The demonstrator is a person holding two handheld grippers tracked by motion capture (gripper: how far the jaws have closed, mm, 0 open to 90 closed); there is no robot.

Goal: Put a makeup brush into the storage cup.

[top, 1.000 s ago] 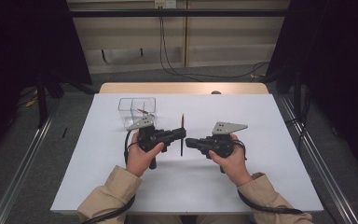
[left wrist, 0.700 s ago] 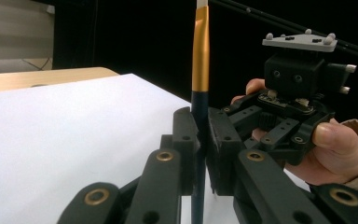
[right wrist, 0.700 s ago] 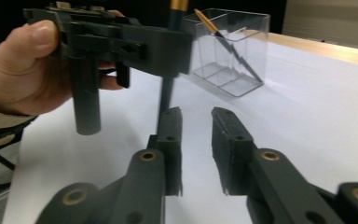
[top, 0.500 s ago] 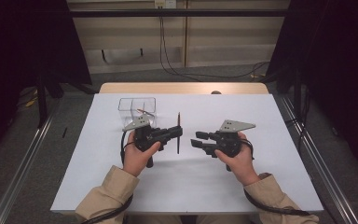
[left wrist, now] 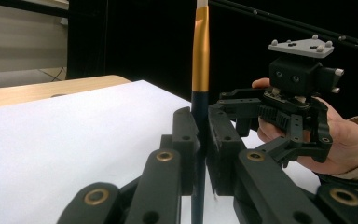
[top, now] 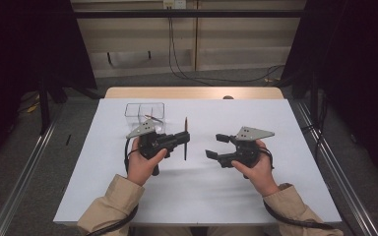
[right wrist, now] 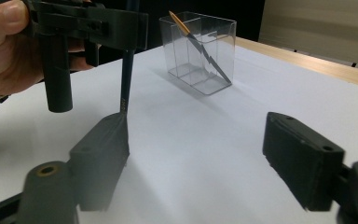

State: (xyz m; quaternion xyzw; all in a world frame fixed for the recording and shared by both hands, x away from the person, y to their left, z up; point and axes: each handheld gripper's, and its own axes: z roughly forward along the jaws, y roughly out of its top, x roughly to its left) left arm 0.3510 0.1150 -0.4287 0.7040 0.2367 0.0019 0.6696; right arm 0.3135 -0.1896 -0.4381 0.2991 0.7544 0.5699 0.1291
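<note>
1. Left claw (top: 184,139) is pinching the pencil (top: 185,139) hard, jaws pressed onto its dark shaft; in the left gripper view the pencil (left wrist: 200,60) stands upright between the jaws, orange end on top.
2. Where is it? Held above the white tabletop (top: 236,196), near the middle, with the clear holder (top: 144,111) off at roughly eleven o'clock from it.
3. Right claw (top: 215,145) sits at three o'clock of the pencil, apart from it. Its jaws have just been opening and now stand spread, nothing between them; the right gripper view shows bare sheet in the gap.
4. A second pencil (right wrist: 200,46) leans slantwise in one compartment of the clear holder (right wrist: 214,74).
5. Handling call: this looks like a light, stiff stick, smooth-painted, so likely to swivel or slide in a loose grip. The point is the fragile bit.
6. Best hold, I'd judge, is mid-shaft, jaws square across it, right where the left claw has it.
7. Lowering it into the narrow holder wants a steady, upright line; a tilt could knock the light plastic walls.
</note>
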